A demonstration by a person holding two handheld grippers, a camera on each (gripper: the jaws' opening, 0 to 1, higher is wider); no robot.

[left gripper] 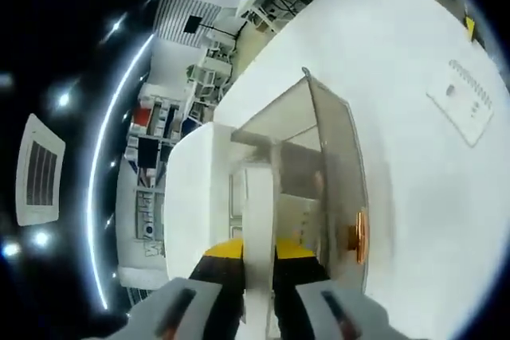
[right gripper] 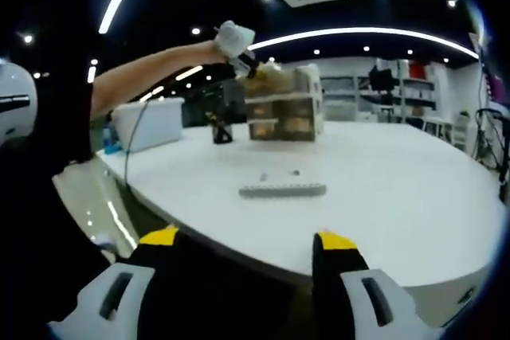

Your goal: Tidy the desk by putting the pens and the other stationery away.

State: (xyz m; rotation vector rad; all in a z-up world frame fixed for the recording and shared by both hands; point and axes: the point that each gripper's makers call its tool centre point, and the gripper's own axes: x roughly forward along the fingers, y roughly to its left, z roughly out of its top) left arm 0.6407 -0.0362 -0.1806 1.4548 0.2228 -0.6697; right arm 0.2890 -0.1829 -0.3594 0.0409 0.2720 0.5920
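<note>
L gripper [left gripper: 257, 272] clamped on white divider [left gripper: 258, 220] of drawer organizer [left gripper: 299, 157] on white desk [left gripper: 414, 77]; R gripper [right gripper: 247, 272] jaws spread, empty, ruler [right gripper: 282, 190] ahead on desk

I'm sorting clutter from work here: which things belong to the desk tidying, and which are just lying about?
Job: drawer organiser, gripped by the left gripper; white ruler; two small bits beside it.
Lying about: white bin; dark object near the organiser.
</note>
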